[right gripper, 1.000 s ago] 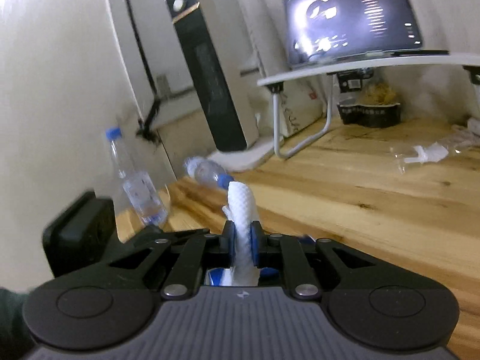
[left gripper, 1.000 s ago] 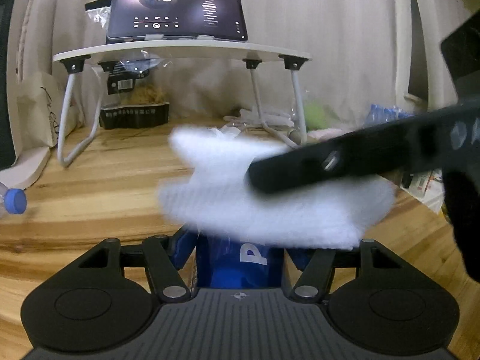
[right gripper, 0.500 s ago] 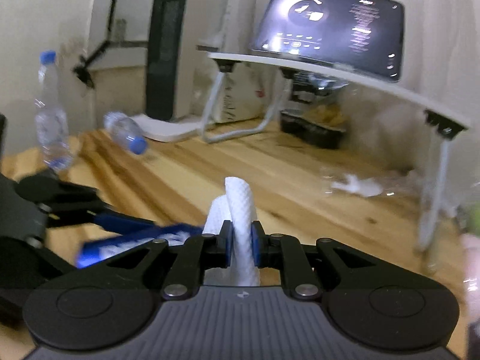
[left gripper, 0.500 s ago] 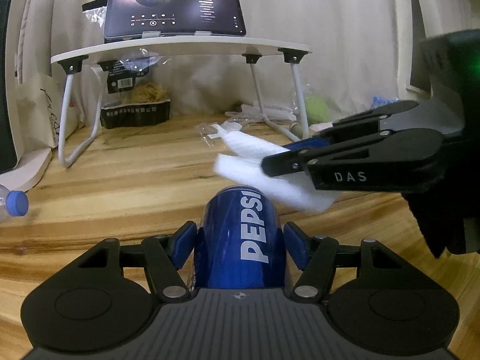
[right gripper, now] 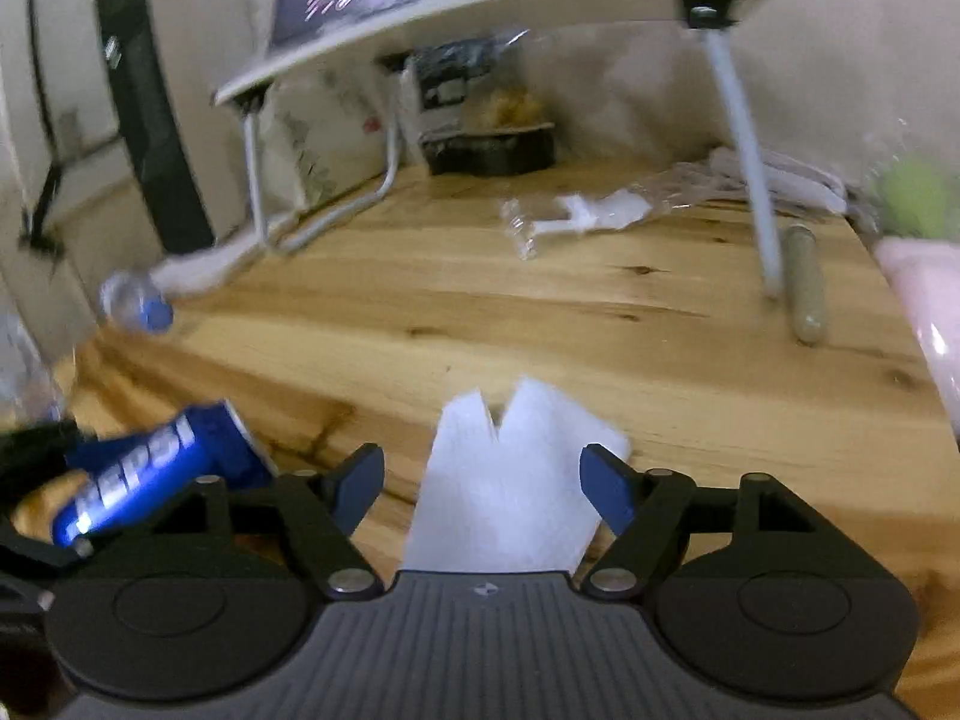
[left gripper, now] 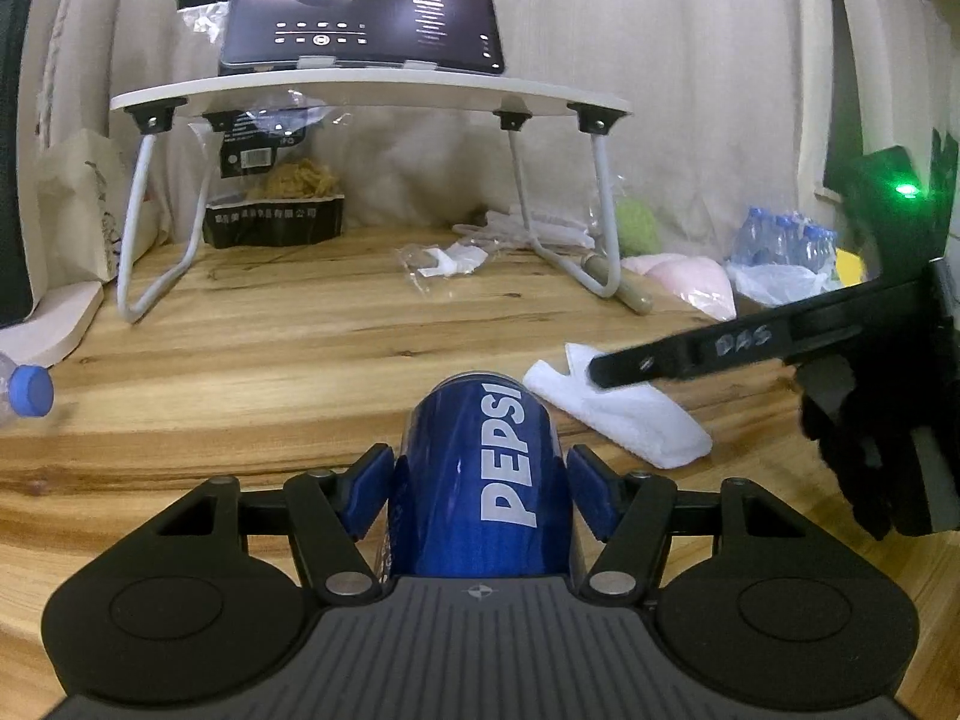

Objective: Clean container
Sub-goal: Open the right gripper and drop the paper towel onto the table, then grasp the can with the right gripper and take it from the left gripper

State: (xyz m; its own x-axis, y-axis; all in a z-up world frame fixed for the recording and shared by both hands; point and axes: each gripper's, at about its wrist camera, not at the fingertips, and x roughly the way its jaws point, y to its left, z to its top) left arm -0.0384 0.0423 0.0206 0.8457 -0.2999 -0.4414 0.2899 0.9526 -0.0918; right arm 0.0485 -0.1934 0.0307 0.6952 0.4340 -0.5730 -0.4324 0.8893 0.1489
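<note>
The left gripper (left gripper: 480, 495) is clamped on a blue Pepsi can (left gripper: 480, 474), its blue pads (left gripper: 366, 492) pressed against the can's two sides. The can lies along the fingers, its far end pointing out over the wooden table (left gripper: 270, 360); the white lettering runs up its length.

The right gripper (right gripper: 483, 483) stands with its jaws spread wide. Between its blue fingertips (right gripper: 603, 483) lies a white cloth (right gripper: 510, 492), folded and flat on the wood, and neither pad touches it. From the left wrist view the same cloth sits just right of the can's far end, with one black finger of the right gripper reaching over it; the letters "DAS" show on that finger. From the right wrist view the can appears low on the left, tilted, near the cloth but apart from it.

Farther back stands a small white folding desk (left gripper: 372, 90) on bent metal legs, with a tablet (left gripper: 360, 6) propped on top showing a dark screen. Under the desk sits a black tray of dry noodles (left gripper: 276, 216). A crumpled clear wrapper (left gripper: 444, 258) lies on the wood near the desk's right leg. A plastic bottle with a blue cap (left gripper: 27, 390) lies on its side at the far left edge. A pack of water bottles (left gripper: 786, 243) sits at the far right, by the curtain (left gripper: 690, 90).
</note>
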